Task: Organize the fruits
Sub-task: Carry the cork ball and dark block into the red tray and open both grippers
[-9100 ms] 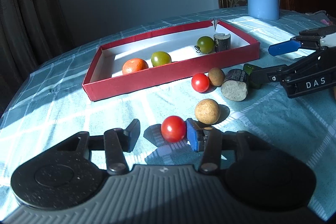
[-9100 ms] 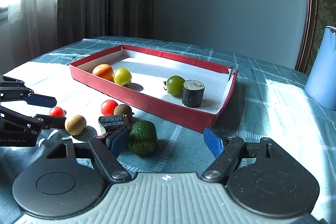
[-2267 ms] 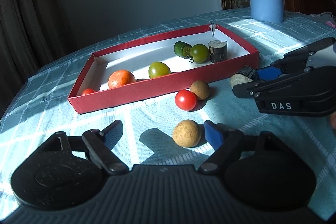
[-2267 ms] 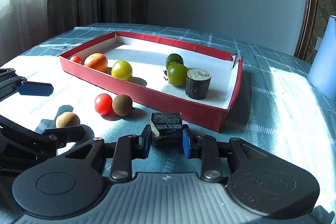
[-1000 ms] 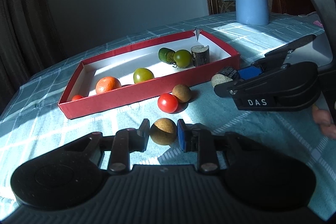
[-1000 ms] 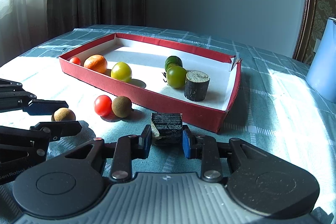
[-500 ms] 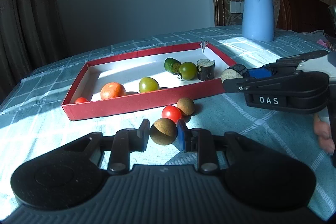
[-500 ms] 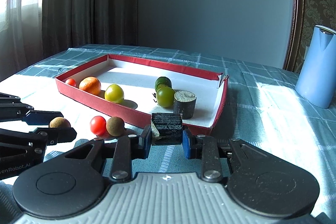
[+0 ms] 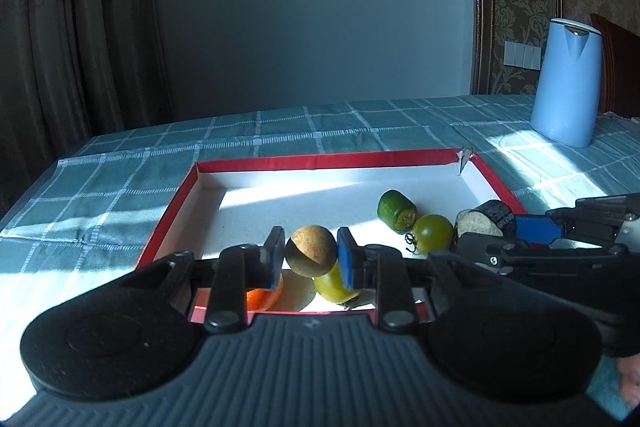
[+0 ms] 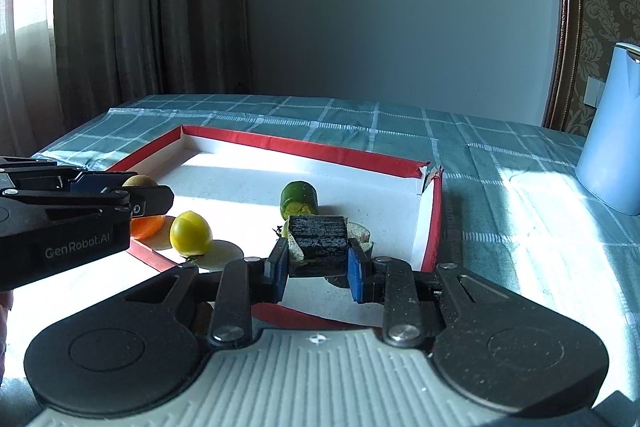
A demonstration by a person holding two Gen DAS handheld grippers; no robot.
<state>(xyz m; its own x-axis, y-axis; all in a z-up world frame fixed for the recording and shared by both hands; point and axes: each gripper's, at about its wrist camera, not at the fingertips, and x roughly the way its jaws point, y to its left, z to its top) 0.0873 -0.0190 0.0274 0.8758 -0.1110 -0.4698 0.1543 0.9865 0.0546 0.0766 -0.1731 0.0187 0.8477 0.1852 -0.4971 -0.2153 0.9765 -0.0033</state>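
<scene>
My left gripper [image 9: 310, 259] is shut on a round tan fruit [image 9: 311, 255] and holds it above the red tray [image 9: 320, 161]. My right gripper [image 10: 318, 263] is shut on a dark cut cylinder piece [image 10: 318, 245] over the tray's [image 10: 304, 147] right part. In the tray lie an orange [image 9: 260, 297], a yellow-green tomato [image 9: 330, 283], a green cut piece [image 9: 396, 213] and a green tomato [image 9: 432, 237]. The right wrist view shows the yellow tomato [image 10: 190, 233], the orange [image 10: 147, 225] and the green piece [image 10: 298, 199]. The right gripper shows in the left view [image 9: 508, 233], the left gripper in the right view [image 10: 132, 193].
A blue kettle [image 9: 566, 83] stands at the back right on the teal checked tablecloth [image 9: 120, 179]; it also shows in the right wrist view [image 10: 612, 131]. Curtains and a wall lie behind the table.
Both grippers have lifted their pieces and moved forward over the tray. The red tomato and brown fruit on the cloth have dropped out of view.
</scene>
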